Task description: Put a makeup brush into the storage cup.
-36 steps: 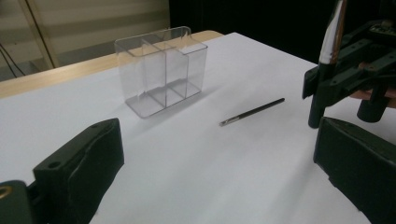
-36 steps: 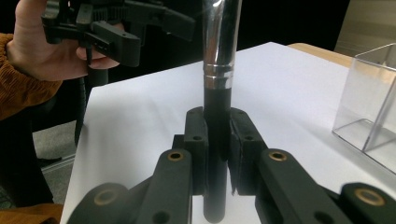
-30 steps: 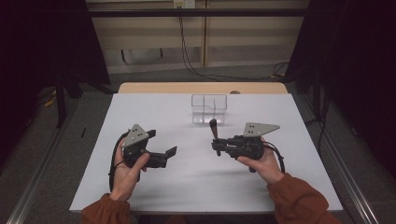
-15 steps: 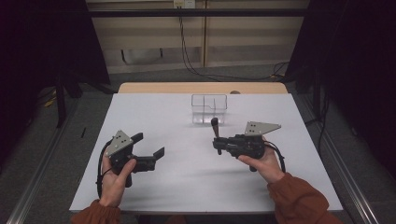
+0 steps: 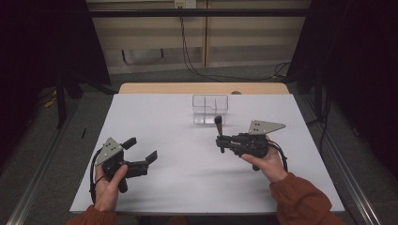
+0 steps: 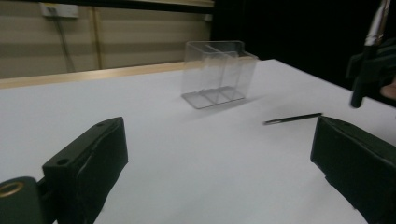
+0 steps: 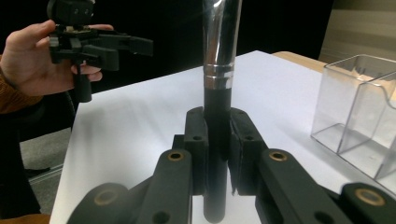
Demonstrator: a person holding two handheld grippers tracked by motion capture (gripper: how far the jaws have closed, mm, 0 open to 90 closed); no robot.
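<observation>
1. Gripping a slim black pen-like stick with a silver metal upper part (image 7: 219, 70), the right gripper (image 5: 220, 138) has its two black jaws pinched on the stick's dark lower section; the stick stands roughly upright above the table.
2. A person's right hand (image 5: 265, 161), in a rust-orange sleeve, holds this gripper over the right middle of the white table (image 5: 187, 183).
3. The left gripper (image 5: 141, 151) sits low over the near left part of the table, held by the left hand (image 5: 110, 185); its jaws are spread wide with nothing between them.
4. A clear plastic box with two compartments (image 5: 210, 108) stands on the table at the far middle, beyond both grippers and just beyond the held stick. It looks empty.
5. In the left gripper view, a thin dark pen or pencil (image 6: 293, 118) lies flat on the white surface, near the clear box and apart from it.
6. The table's far edge is a light wooden strip (image 5: 202, 88).
</observation>
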